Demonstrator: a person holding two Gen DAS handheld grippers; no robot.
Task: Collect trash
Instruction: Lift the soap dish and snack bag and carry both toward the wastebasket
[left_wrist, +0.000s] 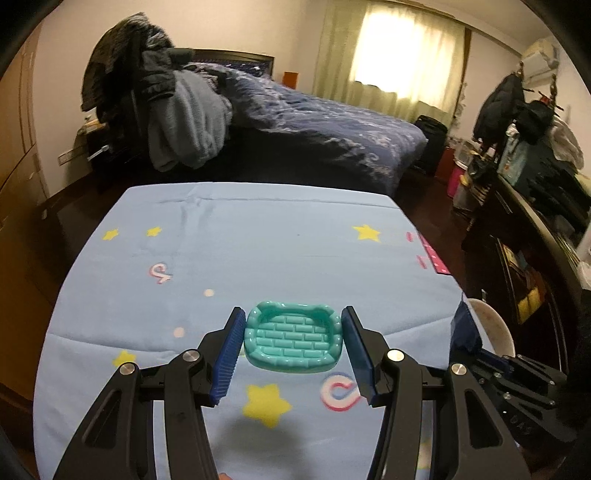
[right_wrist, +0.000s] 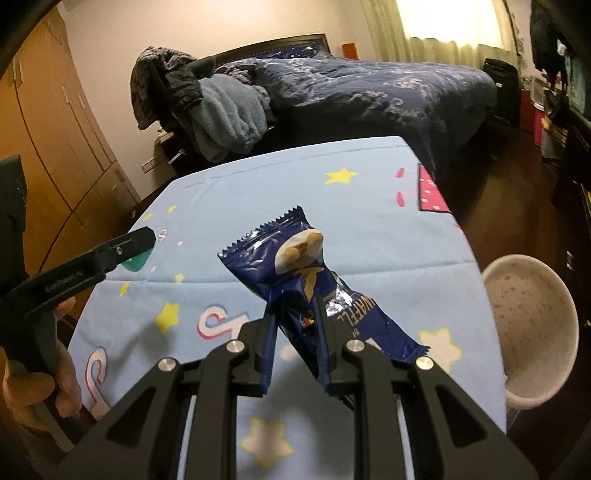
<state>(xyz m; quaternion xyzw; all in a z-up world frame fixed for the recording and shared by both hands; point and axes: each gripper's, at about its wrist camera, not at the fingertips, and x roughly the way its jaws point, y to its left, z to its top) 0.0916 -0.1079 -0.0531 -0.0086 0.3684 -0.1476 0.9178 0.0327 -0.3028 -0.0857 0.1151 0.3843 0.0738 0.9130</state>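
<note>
My left gripper (left_wrist: 293, 312) is shut on a teal plastic dish (left_wrist: 291, 341) with a brick pattern, its blue pads pressing on both short sides, over the light blue star-print tablecloth (left_wrist: 280, 243). In the right wrist view the same gripper (right_wrist: 142, 240) reaches in from the left with the teal dish (right_wrist: 136, 261) at its tip. My right gripper (right_wrist: 297, 310) is shut on a dark blue wafer wrapper (right_wrist: 295, 258), which sticks up crumpled above the cloth. A white trash bin (right_wrist: 532, 332) stands just off the table's right edge; its rim (left_wrist: 495, 328) also shows in the left wrist view.
A bed with a dark blue quilt (left_wrist: 325, 125) and a pile of clothes (left_wrist: 177, 114) lies behind the table. Wooden wardrobes (right_wrist: 66, 140) line the left wall. Cluttered dark shelves (left_wrist: 535, 206) stand on the right. A hand (right_wrist: 40, 391) holds the left gripper's handle.
</note>
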